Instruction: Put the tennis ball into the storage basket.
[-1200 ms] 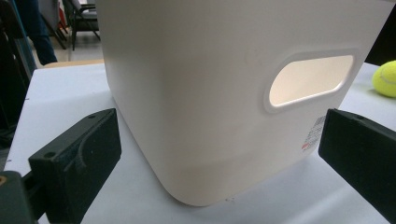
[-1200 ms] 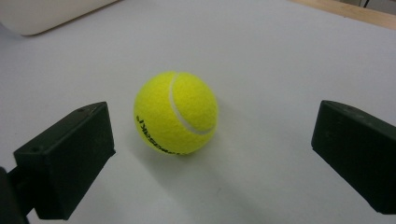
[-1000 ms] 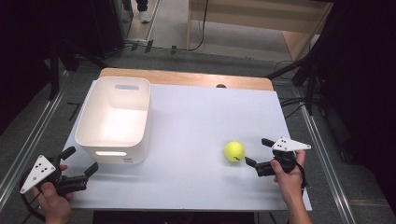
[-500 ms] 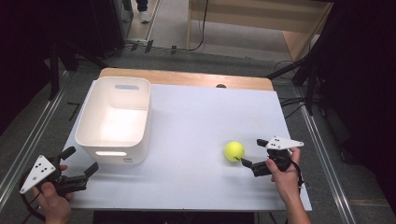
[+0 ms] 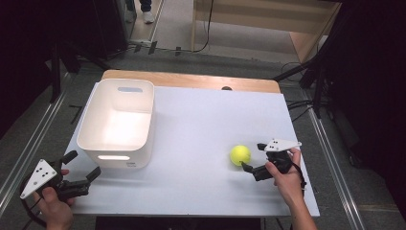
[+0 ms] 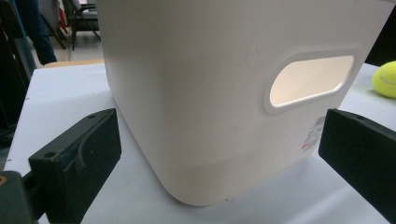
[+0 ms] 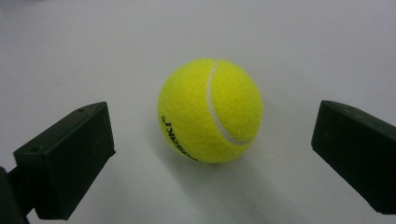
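The white-topped rectangular table (image 5: 191,143) with its bare wooden far edge carries everything. Near its left edge stands the white plastic bin with cut-out handles (image 5: 117,122), upright and open-topped, empty as far as the high view shows. The yellow felt tennis ball (image 5: 240,155) lies on the table top toward the right edge, nearer the near edge than the far one, well apart from the bin.

The right gripper (image 5: 252,168) lies low just beside the ball on its right, jaws spread wide; in the right gripper view the ball (image 7: 210,110) sits centred between them, touched by neither. The risk, as I judge it, is the ball rolling: one jaw meeting it first would nudge it left across the smooth top, or a pinch behind its widest part would squirt it forward.

The right hand (image 5: 286,178) reaches in from the near edge, gripper aimed leftward. The left gripper (image 5: 81,179) hangs at the near left corner, jaws parted, aimed at the bin's near wall (image 6: 224,93).
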`<state>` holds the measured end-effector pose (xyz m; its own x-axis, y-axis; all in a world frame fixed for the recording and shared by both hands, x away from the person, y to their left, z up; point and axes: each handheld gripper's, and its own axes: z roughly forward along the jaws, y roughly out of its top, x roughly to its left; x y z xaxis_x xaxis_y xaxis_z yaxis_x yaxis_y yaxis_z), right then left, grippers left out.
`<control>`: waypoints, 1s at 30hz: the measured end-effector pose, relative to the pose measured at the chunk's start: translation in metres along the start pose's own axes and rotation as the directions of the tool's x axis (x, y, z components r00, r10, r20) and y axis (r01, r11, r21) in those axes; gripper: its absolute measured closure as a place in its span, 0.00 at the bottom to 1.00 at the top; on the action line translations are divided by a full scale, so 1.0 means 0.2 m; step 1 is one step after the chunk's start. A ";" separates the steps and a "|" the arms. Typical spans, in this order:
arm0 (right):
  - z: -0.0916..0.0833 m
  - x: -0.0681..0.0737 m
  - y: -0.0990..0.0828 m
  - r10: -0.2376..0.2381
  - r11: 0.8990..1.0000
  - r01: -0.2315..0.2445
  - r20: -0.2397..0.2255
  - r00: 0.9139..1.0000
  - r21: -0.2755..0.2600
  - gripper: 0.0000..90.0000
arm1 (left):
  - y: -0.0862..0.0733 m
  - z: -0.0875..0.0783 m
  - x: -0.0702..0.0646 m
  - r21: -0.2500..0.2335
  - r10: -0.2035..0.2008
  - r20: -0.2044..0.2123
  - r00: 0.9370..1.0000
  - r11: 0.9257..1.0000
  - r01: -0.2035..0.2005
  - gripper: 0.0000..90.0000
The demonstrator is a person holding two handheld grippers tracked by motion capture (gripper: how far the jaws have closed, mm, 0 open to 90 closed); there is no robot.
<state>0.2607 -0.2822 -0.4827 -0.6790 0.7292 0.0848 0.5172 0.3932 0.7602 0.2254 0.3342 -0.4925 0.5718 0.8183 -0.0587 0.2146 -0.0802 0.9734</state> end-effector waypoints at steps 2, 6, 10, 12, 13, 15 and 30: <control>0.01 0.00 0.00 0.000 1.000 0.000 -0.001 1.000 0.010 0.00 | 0.00 0.00 0.00 0.000 0.000 0.000 1.000 1.000 0.000 0.00; 0.03 0.01 0.01 -0.003 1.000 0.004 -0.008 1.000 0.021 0.00 | 0.00 0.00 0.00 0.000 -0.001 0.000 1.000 1.000 0.001 0.00; 0.05 0.01 0.02 -0.010 0.999 0.010 -0.006 1.000 0.044 0.00 | 0.00 0.00 0.00 0.000 -0.001 0.000 1.000 1.000 0.001 0.00; 0.06 0.01 0.03 -0.007 0.998 0.007 -0.001 1.000 0.056 0.00 | 0.00 0.00 0.00 0.000 0.000 0.000 1.000 1.000 0.000 0.00; 0.07 0.01 0.03 -0.011 0.998 0.011 -0.003 1.000 0.061 0.00 | 0.00 0.00 0.00 -0.001 0.000 -0.001 1.000 1.000 0.000 0.00; 0.08 0.01 0.03 -0.008 0.998 0.008 -0.001 1.000 0.067 0.00 | 0.00 0.00 0.00 -0.001 0.000 -0.001 1.000 1.000 0.000 0.00; 0.15 0.03 0.05 0.008 0.992 -0.009 0.010 1.000 0.125 0.00 | 0.00 0.00 0.00 -0.002 -0.002 -0.001 1.000 1.000 0.002 0.00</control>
<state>0.2771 -0.2567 -0.4942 -0.6700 0.7375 0.0843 0.5842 0.4539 0.6728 0.2255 0.3342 -0.4924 0.5706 0.8190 -0.0603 0.2144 -0.0777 0.9736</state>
